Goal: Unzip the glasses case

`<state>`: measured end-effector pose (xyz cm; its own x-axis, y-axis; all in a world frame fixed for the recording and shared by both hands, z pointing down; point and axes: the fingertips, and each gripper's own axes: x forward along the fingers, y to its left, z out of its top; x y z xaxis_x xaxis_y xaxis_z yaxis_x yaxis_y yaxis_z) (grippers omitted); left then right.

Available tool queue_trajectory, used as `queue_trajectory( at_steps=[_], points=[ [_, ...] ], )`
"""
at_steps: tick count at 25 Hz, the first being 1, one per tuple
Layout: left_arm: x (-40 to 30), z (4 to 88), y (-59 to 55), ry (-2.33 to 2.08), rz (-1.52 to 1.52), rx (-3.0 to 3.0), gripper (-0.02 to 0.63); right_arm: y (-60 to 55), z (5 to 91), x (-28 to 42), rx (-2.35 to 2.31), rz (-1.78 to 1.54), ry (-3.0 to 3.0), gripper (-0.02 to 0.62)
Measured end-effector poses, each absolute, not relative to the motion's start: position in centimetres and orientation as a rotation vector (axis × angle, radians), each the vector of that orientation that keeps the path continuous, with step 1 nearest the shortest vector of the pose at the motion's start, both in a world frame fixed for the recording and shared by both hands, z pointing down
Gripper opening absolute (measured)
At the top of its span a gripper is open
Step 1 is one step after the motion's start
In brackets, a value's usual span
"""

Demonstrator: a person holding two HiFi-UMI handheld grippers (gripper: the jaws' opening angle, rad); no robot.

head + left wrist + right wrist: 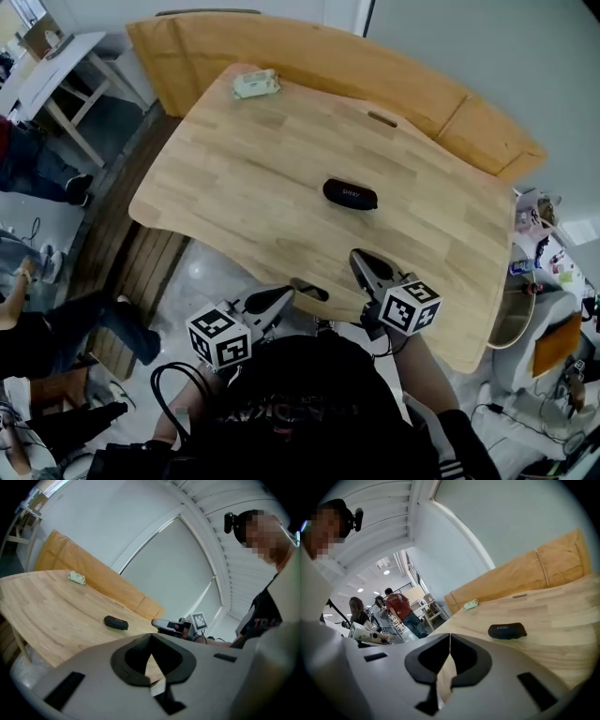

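- Head view: the case [350,194], black and oblong, is seen lying flat on the table [244,178], toward the right of the middle, with pale print on its top. Its zip cannot be made out.
- The case is touched by nothing; bare wood is seen all around it.
- The right gripper [360,259] is held over the near table edge, pointed toward the case, short of it and apart from it.
- In the right gripper view its jaws [450,638] are seen pressed together with nothing between them; the case [507,631] is seen beyond them, to the right.
- The left gripper [284,296] is held at the near edge, left of the right one and farther from the case.
- In the left gripper view its jaws [150,638] are likewise seen closed and empty, with the case [116,622] ahead to the left and the right gripper [169,626] at the right.
- A small pale packet [255,84] is seen at the far table corner, well apart from the case.
- A brown board [328,56] is stood behind the far edge.
- People [396,609] are seen standing in the background of the right gripper view.
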<state>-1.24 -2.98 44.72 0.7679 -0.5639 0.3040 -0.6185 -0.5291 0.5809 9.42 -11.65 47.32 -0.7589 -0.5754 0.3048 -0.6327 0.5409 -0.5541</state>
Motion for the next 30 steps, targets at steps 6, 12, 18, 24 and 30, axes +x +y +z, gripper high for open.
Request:
queue_trajectory(
  at_steps=[6,12,18,24,30],
  points=[
    [-0.7,45.0,-3.4,-0.954,0.076,2.22,0.011,-16.5,50.3,12.2,1.013,0.927,-2.615,0.109],
    [-0.3,46.0,-3.7,-1.015,0.067,2.168,0.011,-22.5,55.1,13.8,0.886,0.685,-2.479,0.195],
    [0.2,46.8,-3.2,-1.105,0.095,2.098,0.011,-27.0,61.0,14.2,0.623,0.348,-2.266,0.284],
    [0.1,47.5,-2.5,-1.183,0.1,2.008,0.011,-29.3,64.8,12.9,0.374,0.1,-2.107,0.353],
    [0.3,47.8,-2.0,-1.227,0.105,1.96,0.011,-30.4,67.2,11.3,0.249,0.025,-2.025,0.374]
  ],
)
